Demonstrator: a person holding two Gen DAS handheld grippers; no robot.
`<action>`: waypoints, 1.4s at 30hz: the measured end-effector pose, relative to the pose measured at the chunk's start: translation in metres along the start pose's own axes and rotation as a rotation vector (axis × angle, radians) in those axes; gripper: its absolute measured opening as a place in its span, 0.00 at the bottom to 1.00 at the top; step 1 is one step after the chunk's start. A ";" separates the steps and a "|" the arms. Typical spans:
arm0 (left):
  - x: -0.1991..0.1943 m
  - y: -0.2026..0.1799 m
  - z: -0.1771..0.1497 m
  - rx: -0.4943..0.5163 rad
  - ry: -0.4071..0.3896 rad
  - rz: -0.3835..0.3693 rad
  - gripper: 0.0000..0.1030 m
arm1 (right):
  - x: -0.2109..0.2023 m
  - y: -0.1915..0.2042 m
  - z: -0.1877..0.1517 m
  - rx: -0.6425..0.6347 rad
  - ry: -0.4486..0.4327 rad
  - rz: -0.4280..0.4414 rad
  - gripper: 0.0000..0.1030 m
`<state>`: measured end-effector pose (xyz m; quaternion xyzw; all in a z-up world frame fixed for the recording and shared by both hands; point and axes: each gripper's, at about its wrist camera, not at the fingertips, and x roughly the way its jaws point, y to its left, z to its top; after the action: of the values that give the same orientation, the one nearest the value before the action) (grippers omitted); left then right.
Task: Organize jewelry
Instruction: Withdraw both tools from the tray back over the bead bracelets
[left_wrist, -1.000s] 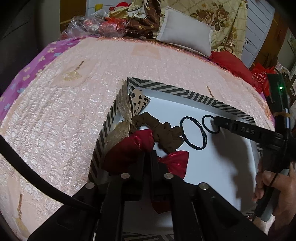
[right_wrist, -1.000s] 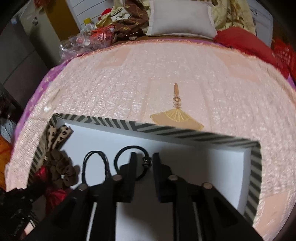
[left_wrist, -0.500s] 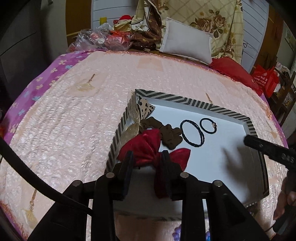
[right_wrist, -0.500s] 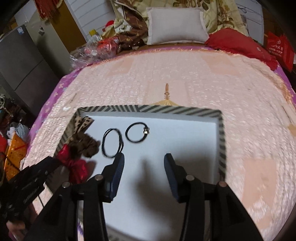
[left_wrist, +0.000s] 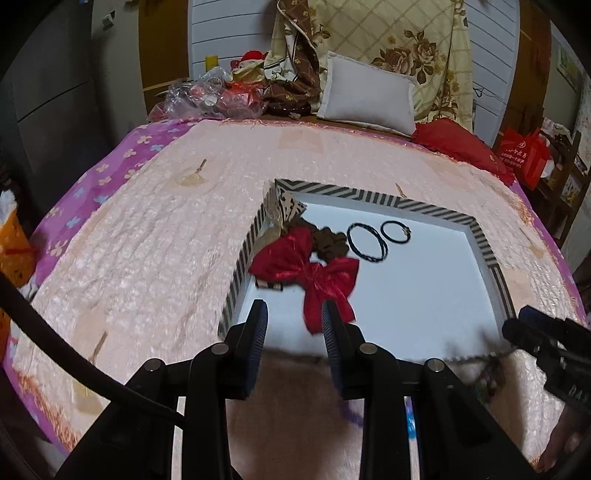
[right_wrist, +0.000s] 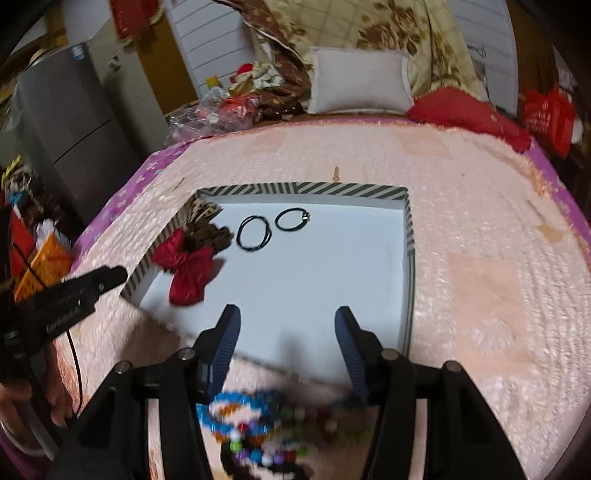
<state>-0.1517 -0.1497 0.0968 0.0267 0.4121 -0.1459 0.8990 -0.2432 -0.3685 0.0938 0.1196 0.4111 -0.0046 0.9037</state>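
A shallow box with a striped rim (left_wrist: 373, 199) (right_wrist: 306, 189) lies on the pink bedspread. In it lie a red bow (left_wrist: 306, 267) (right_wrist: 186, 269), a brown hair piece (left_wrist: 328, 245) (right_wrist: 207, 236), a braided black ring (left_wrist: 367, 242) (right_wrist: 254, 233) and a smaller black ring with a clasp (left_wrist: 395, 232) (right_wrist: 291, 220). My left gripper (left_wrist: 293, 325) is open and empty, above the box's near left edge. My right gripper (right_wrist: 286, 332) is open and empty, over the box's near edge. Blurred coloured bead bracelets (right_wrist: 258, 424) lie on the bedspread under the right gripper.
A white pillow (left_wrist: 365, 98), a red cushion (left_wrist: 458, 146) and a heap of bags and cloth (left_wrist: 229, 96) line the far end of the bed. An orange crate (right_wrist: 44, 262) stands off the left side. The right gripper shows in the left wrist view (left_wrist: 546, 343).
Both grippers have pulled back and up from the box and opened. The left let go of the red bow; the right left the small black ring. Bead bracelets came into view.
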 end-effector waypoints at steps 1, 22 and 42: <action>-0.003 0.000 -0.004 -0.002 0.000 0.001 0.26 | -0.005 0.002 -0.005 -0.007 -0.002 0.008 0.55; -0.016 -0.003 -0.064 -0.038 0.077 -0.038 0.26 | -0.037 -0.003 -0.086 -0.074 0.045 -0.017 0.55; -0.006 0.008 -0.073 -0.079 0.118 -0.057 0.26 | -0.011 0.039 -0.085 -0.167 0.073 0.085 0.32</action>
<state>-0.2071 -0.1286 0.0526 -0.0119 0.4705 -0.1534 0.8689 -0.3093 -0.3133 0.0563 0.0614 0.4373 0.0721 0.8943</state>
